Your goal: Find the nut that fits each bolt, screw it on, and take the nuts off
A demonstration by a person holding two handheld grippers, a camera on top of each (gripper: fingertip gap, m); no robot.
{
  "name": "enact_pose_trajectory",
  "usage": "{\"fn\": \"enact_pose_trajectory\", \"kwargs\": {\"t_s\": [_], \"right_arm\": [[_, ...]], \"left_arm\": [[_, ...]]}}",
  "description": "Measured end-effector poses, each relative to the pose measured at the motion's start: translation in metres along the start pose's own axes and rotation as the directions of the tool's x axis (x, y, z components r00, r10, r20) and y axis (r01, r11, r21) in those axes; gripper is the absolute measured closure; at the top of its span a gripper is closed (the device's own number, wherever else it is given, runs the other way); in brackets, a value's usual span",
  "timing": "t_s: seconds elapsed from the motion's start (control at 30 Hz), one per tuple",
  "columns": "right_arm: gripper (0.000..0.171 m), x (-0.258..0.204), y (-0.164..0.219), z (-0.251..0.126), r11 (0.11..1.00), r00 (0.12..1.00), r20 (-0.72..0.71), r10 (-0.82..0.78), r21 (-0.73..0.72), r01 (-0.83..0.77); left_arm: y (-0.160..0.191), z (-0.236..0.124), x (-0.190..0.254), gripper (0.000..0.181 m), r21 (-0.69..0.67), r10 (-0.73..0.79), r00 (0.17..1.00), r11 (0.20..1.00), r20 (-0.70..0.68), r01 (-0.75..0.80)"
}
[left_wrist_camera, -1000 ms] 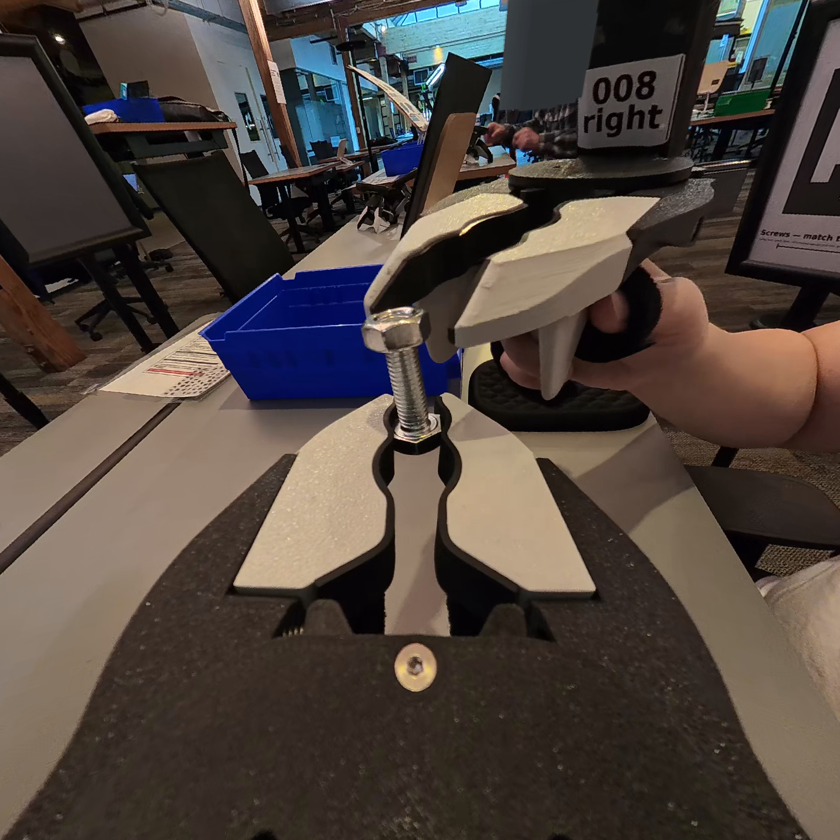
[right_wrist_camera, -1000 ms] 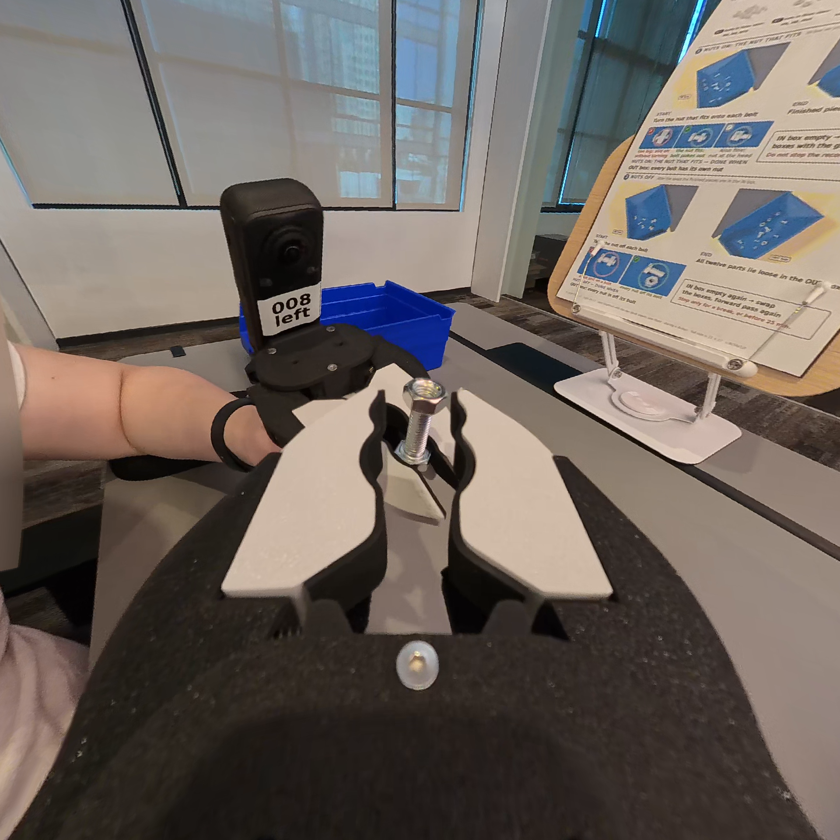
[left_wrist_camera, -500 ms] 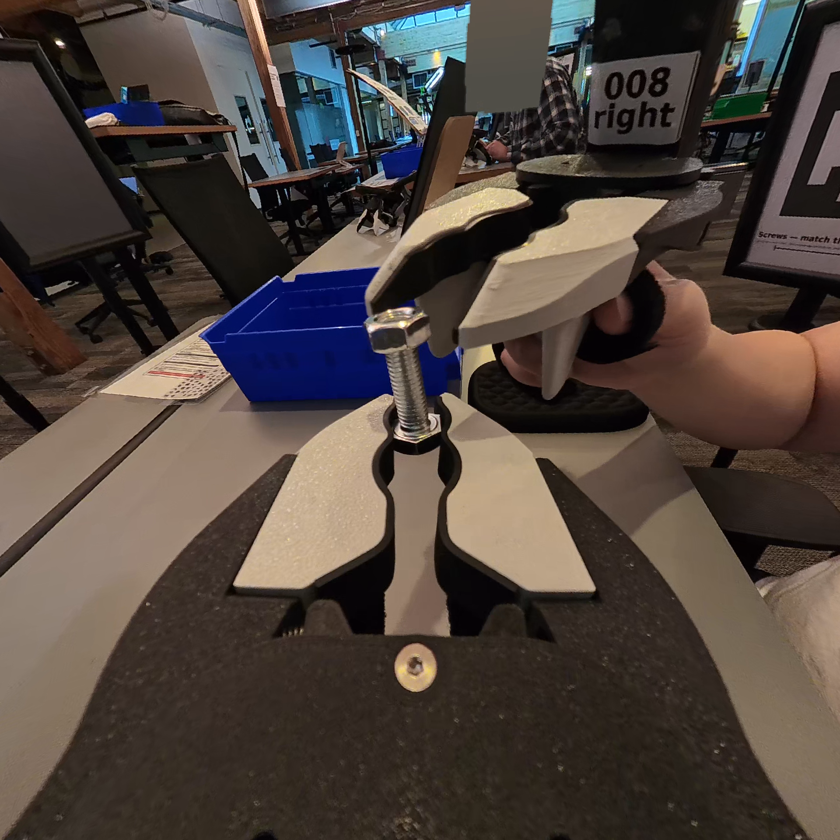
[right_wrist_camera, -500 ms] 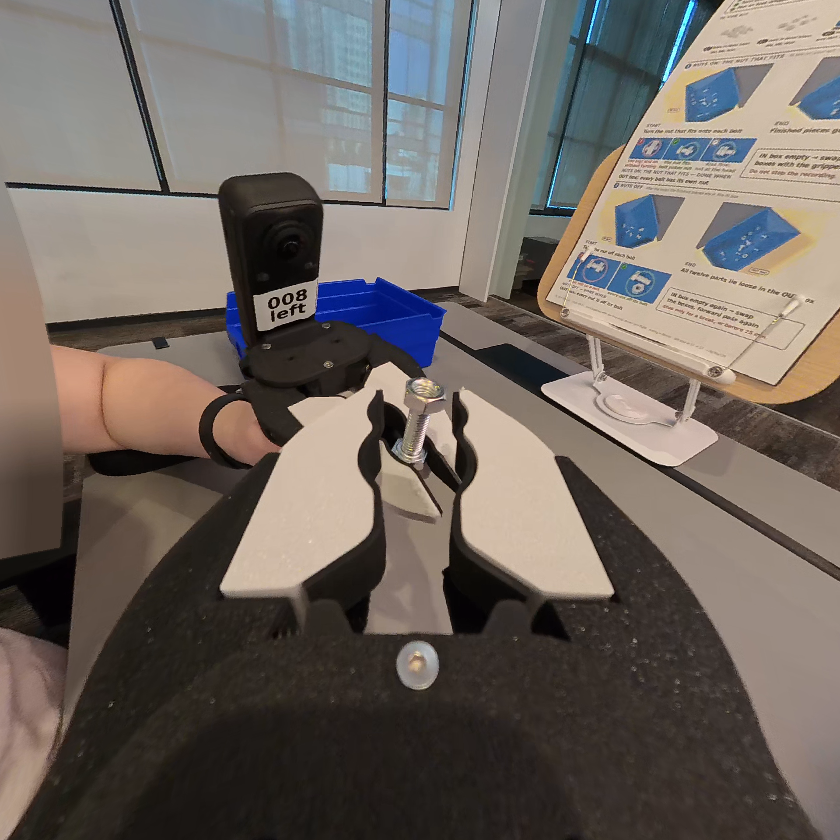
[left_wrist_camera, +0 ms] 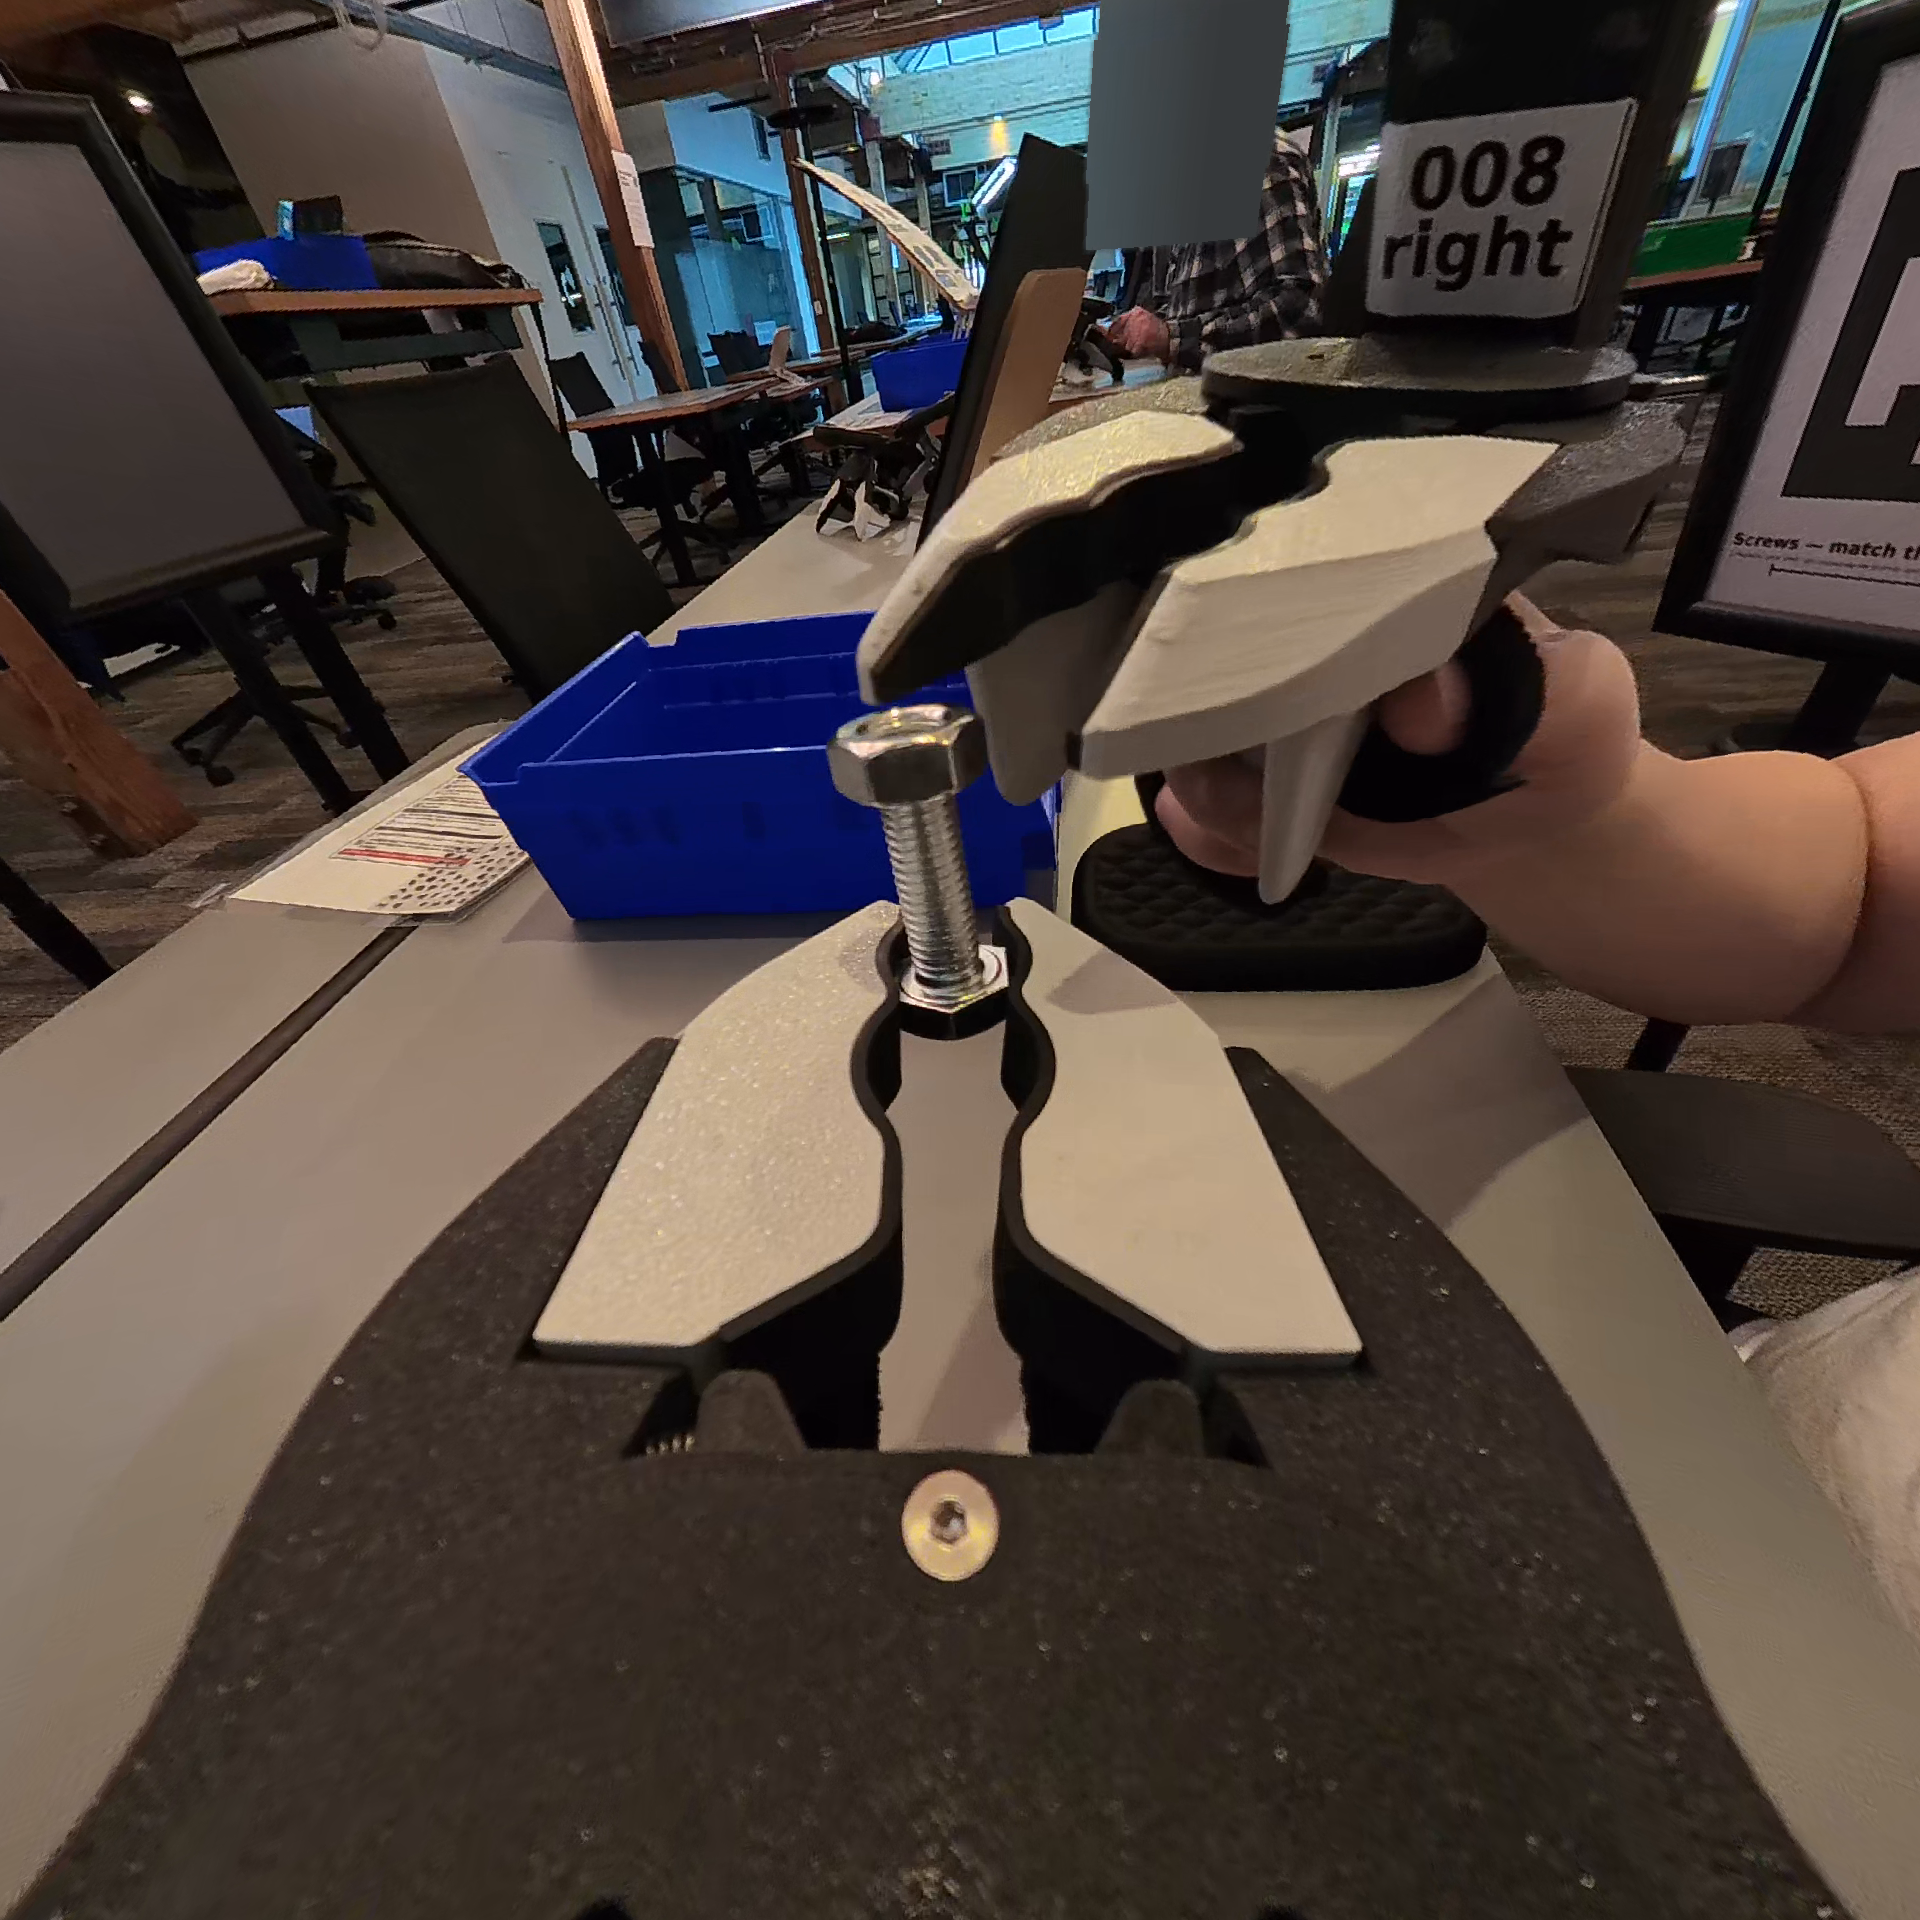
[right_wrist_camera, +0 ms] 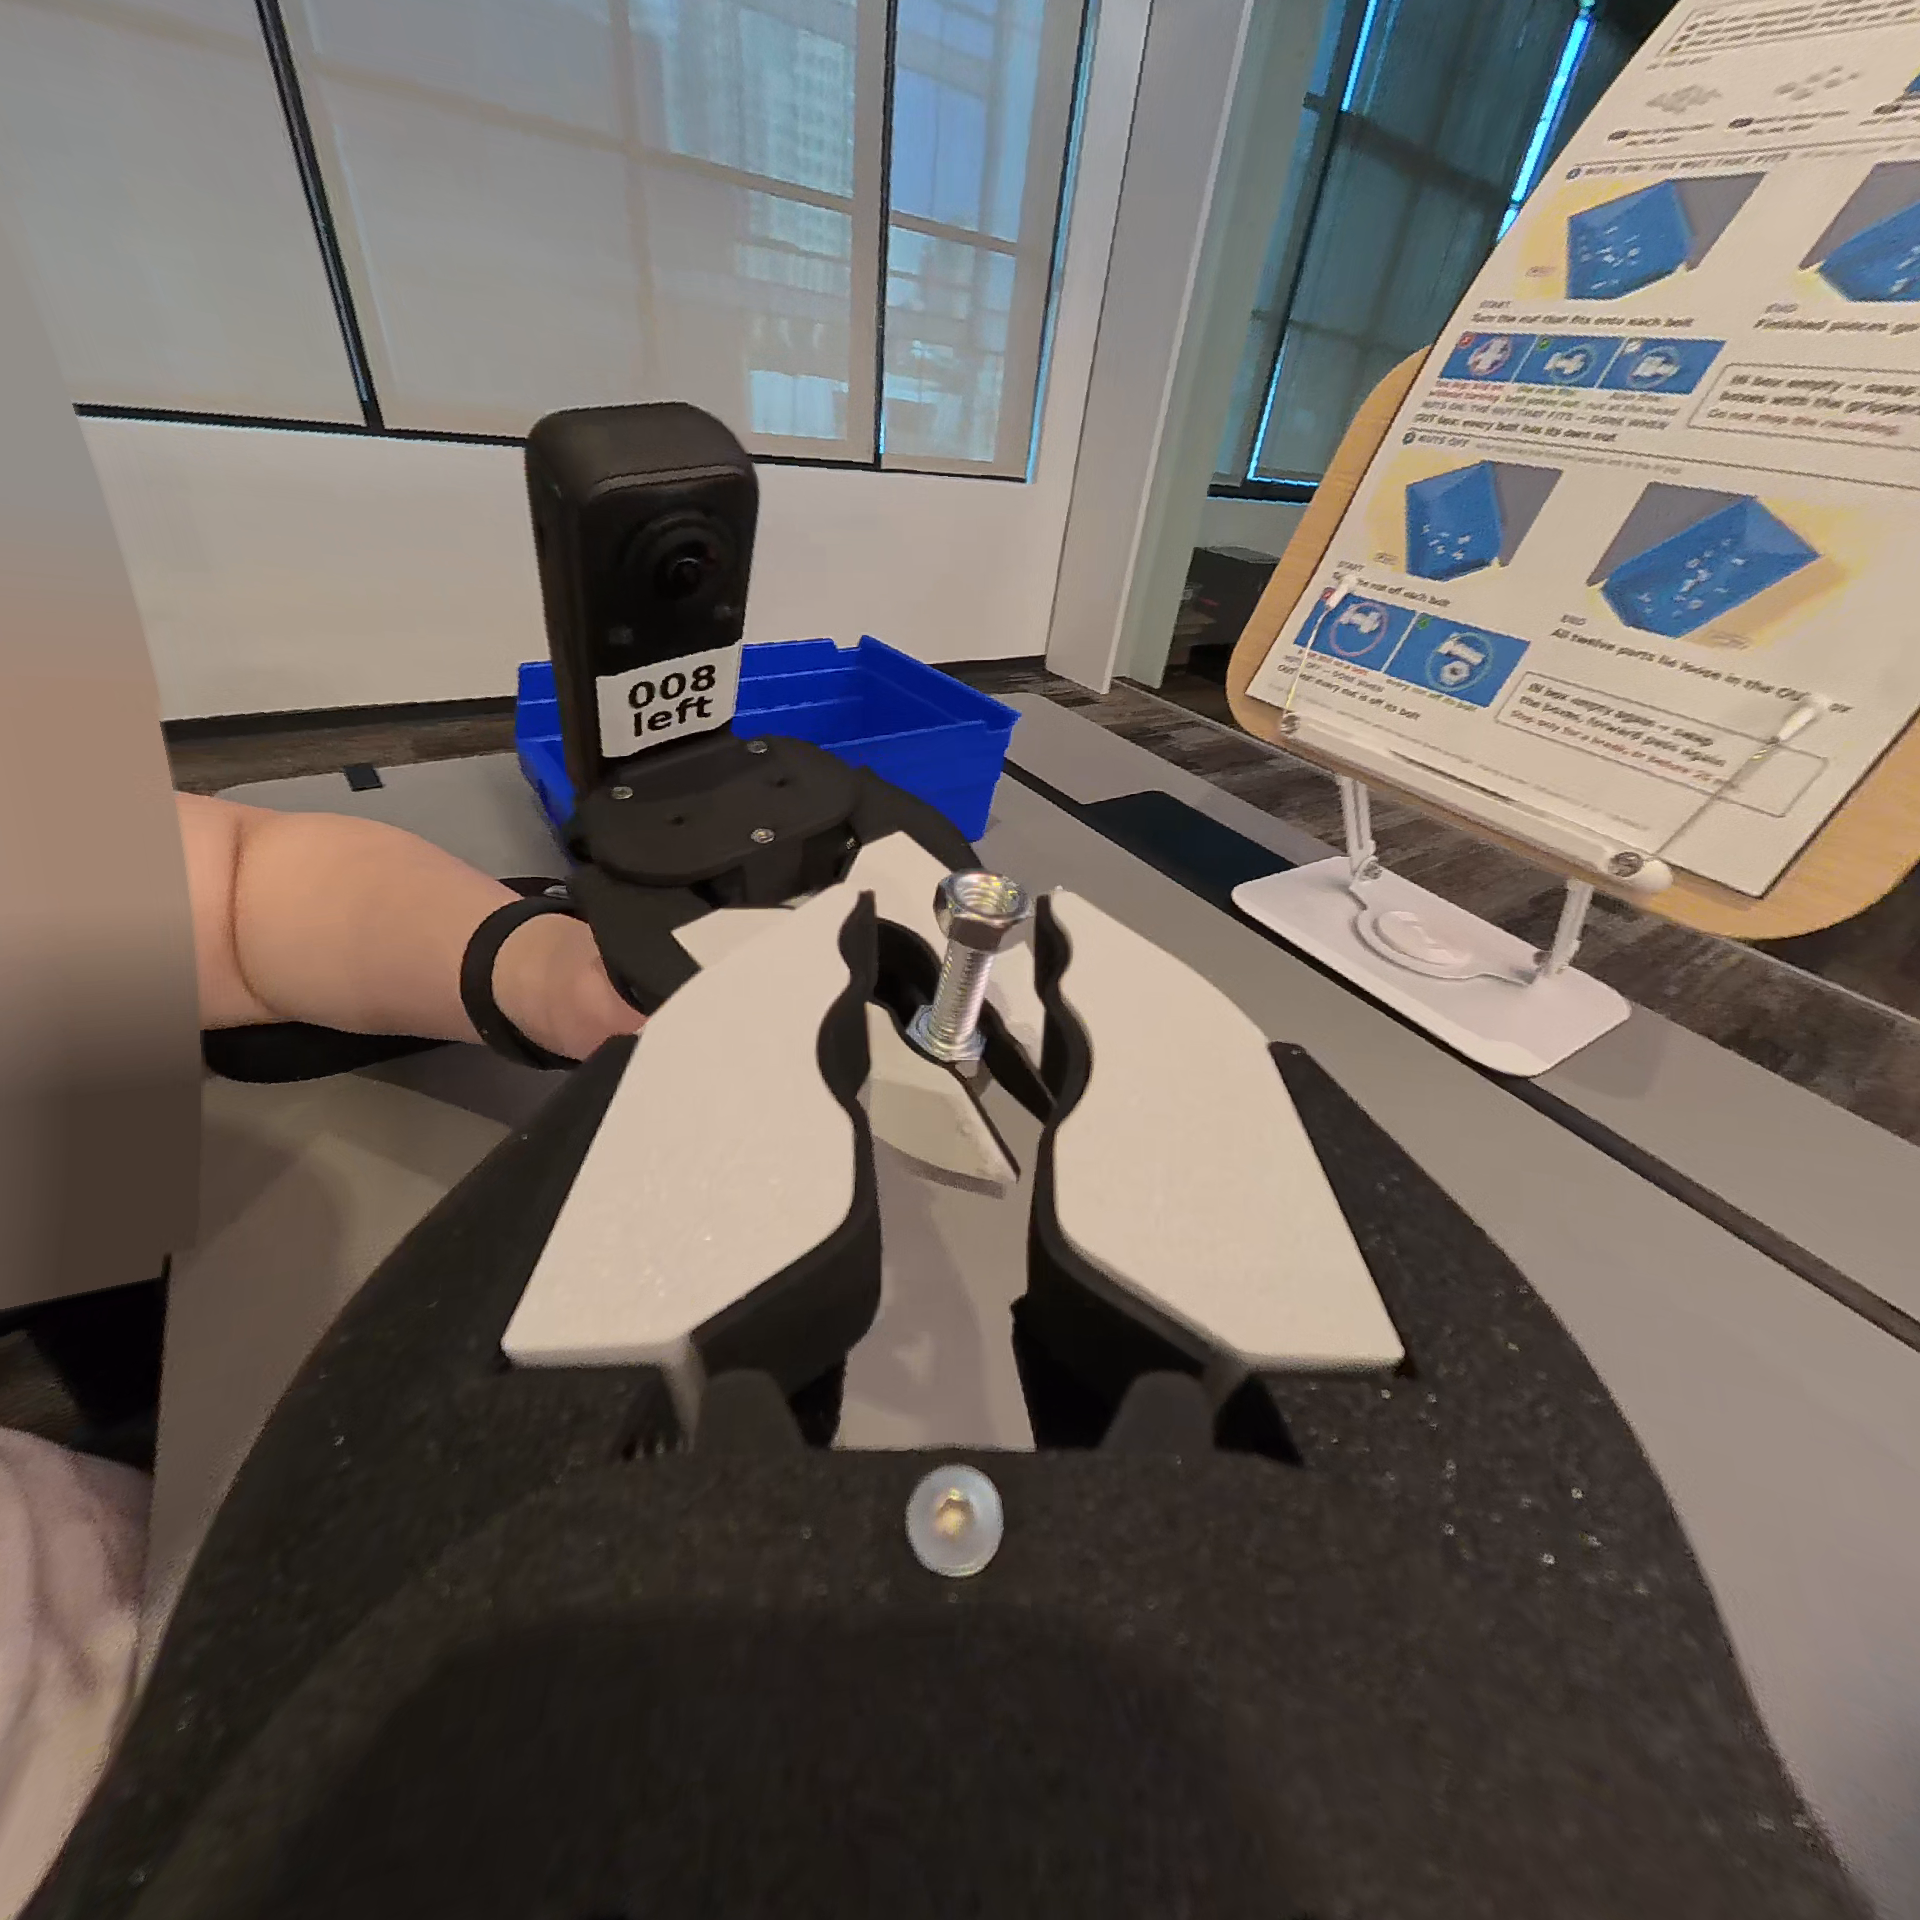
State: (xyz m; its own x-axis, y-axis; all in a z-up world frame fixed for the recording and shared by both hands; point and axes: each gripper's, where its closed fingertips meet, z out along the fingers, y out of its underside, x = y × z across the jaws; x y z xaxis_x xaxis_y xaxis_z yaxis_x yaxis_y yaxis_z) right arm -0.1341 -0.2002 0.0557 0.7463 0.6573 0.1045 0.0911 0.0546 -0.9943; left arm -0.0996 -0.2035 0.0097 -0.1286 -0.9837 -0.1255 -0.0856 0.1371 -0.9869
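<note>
My left gripper [left_wrist_camera: 951,982] squeezing nut [left_wrist_camera: 951,985] at tips, holding it above grey bench [left_wrist_camera: 260,1091]. Bolt [left_wrist_camera: 925,831] standing straight up out of nut, shiny head on top. My right gripper [right_wrist_camera: 961,935] sitting by bolt head, fingers a bit apart; head showing between tips, cannot tell if fingers touching it. Blue bin [left_wrist_camera: 727,769] sitting on bench behind bolt. Picture sheet on stand [right_wrist_camera: 1621,582] standing off to side of bench.
</note>
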Motion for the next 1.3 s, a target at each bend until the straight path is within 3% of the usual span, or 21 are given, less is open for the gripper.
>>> {"fn": "enact_pose_trajectory", "kwargs": {"t_s": [0.6, 0.9, 1.07, 1.17, 1.3], "right_arm": [[0.14, -0.001, 0.004, 0.004, 0.999, 0.998, 0.05, 0.048, -0.014, -0.047], [0.141, 0.006, 0.001, -0.004, 1.0, 1.0, -0.017, 0.0, 0.005, 0.0], [0.138, -0.001, 0.004, 0.007, 0.998, 0.995, 0.07, 0.066, -0.013, -0.065], [0.136, -0.003, 0.006, 0.004, 0.999, 0.998, 0.044, 0.047, -0.019, -0.047], [0.142, -0.007, 0.006, -0.003, 0.999, 0.999, 0.031, 0.034, -0.024, -0.033]], "left_arm": [[0.0, -0.001, -0.001, 0.167, 0.001, -0.008, 1.0, 1.0, 0.001, 0.008], [0.001, -0.001, -0.002, 0.167, 0.001, -0.016, 1.0, 1.0, 0.0, 0.016], [0.0, -0.001, 0.0, 0.167, 0.001, -0.01, 1.0, 1.0, 0.0, 0.01], [0.0, -0.002, -0.003, 0.167, 0.002, -0.014, 1.0, 1.0, 0.006, 0.014], [0.0, -0.002, -0.005, 0.167, 0.006, -0.025, 1.0, 1.0, 0.006, 0.025]]}}
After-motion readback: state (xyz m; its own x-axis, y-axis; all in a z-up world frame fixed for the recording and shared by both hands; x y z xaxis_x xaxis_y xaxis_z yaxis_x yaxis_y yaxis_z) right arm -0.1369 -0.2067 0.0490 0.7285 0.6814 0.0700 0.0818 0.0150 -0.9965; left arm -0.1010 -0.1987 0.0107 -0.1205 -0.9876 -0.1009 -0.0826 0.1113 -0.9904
